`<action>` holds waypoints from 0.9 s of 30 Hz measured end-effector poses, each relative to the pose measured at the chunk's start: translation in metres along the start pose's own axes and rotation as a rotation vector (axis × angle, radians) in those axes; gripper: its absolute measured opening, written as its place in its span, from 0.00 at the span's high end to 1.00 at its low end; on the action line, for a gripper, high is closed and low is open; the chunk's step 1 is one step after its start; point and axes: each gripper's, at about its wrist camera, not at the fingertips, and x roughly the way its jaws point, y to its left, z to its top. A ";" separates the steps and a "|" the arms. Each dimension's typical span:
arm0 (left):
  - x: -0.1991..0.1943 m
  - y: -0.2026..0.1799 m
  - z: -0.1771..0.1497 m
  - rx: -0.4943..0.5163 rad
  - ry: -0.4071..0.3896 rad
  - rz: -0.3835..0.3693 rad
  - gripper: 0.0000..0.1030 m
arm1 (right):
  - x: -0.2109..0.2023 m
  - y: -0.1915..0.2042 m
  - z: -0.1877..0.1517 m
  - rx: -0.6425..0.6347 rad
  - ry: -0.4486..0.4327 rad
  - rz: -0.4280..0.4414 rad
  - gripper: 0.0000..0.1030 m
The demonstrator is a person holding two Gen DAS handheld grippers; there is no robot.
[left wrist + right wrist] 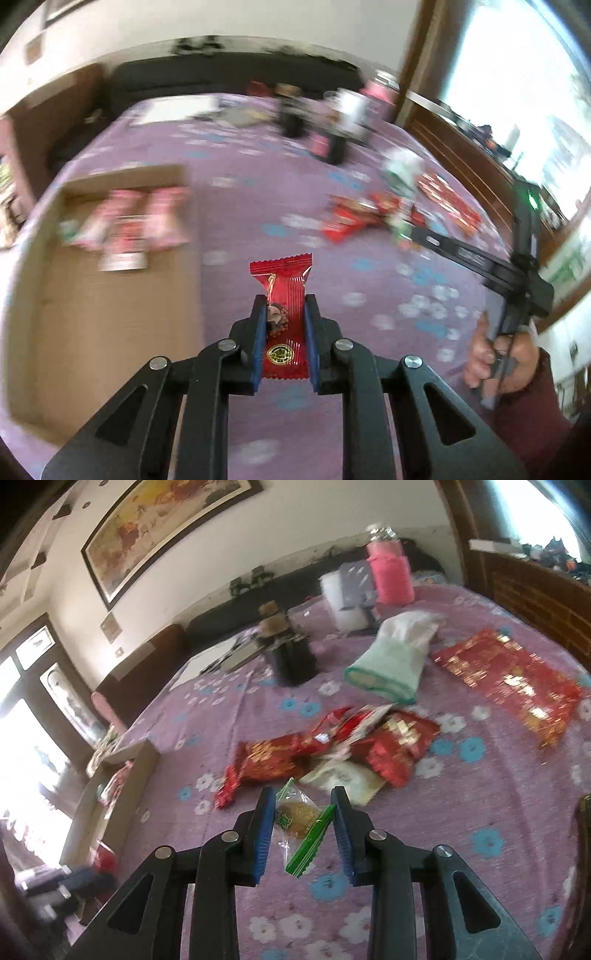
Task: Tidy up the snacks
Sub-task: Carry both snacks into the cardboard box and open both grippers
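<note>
Red snack packet [283,314] sitting upright between blue pads [259,343] of left gripper [284,306], clamped at both sides, serrated top edge sticking out past fingertips, hanging above purple flowered tablecloth [258,206]. Cardboard box [122,332] lying to the left of it, holding several pink and red wrapped snacks [129,229], blurred. Green-edged clear packet [301,827] with a round brownish cake inside resting tilted between fingers of right gripper [303,794], left pad touching wrapper, right pad [341,834] standing just beside green sealed edge; firm grip or loose contact not being determinable. Pile of red wrapped snacks [332,746] lying just beyond right gripper on the cloth, a pale packet [343,779] underneath near edge. Long red packet [509,679] lying farther right, apart from pile. Mint-green and white cloth item [391,661] lying behind pile. Pink container [391,572] and dark bottle [291,653] standing at far side of table. Right hand [502,354] gripping handle of the other tool, showing at right edge of left wrist view.
</note>
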 end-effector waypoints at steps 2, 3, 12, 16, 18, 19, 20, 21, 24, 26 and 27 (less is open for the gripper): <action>-0.012 0.033 0.001 -0.042 -0.015 0.055 0.85 | 0.000 0.008 -0.001 -0.002 0.017 0.036 0.69; -0.017 0.053 0.002 -0.068 -0.020 0.089 0.85 | -0.002 0.012 -0.001 -0.001 0.020 0.054 0.69; -0.007 0.155 0.005 -0.219 0.026 0.194 0.84 | 0.008 0.106 0.005 -0.093 0.121 0.241 0.69; 0.010 0.176 0.015 -0.247 0.053 0.200 0.84 | 0.025 0.165 0.002 -0.188 0.167 0.277 0.70; 0.019 0.181 0.021 -0.246 0.064 0.206 0.84 | 0.036 0.191 -0.002 -0.230 0.193 0.289 0.70; 0.022 0.181 0.022 -0.246 0.066 0.208 0.84 | 0.043 0.204 -0.005 -0.254 0.207 0.290 0.70; 0.025 0.183 0.024 -0.243 0.069 0.211 0.84 | 0.047 0.214 -0.008 -0.271 0.218 0.289 0.70; 0.028 0.185 0.026 -0.244 0.072 0.215 0.84 | 0.054 0.224 -0.012 -0.287 0.231 0.288 0.70; 0.034 0.193 0.029 -0.266 0.086 0.209 0.84 | 0.073 0.250 -0.023 -0.323 0.276 0.292 0.70; 0.036 0.198 0.029 -0.287 0.097 0.199 0.84 | 0.084 0.263 -0.032 -0.345 0.301 0.292 0.70; 0.036 0.201 0.028 -0.297 0.098 0.198 0.84 | 0.090 0.269 -0.037 -0.355 0.313 0.290 0.70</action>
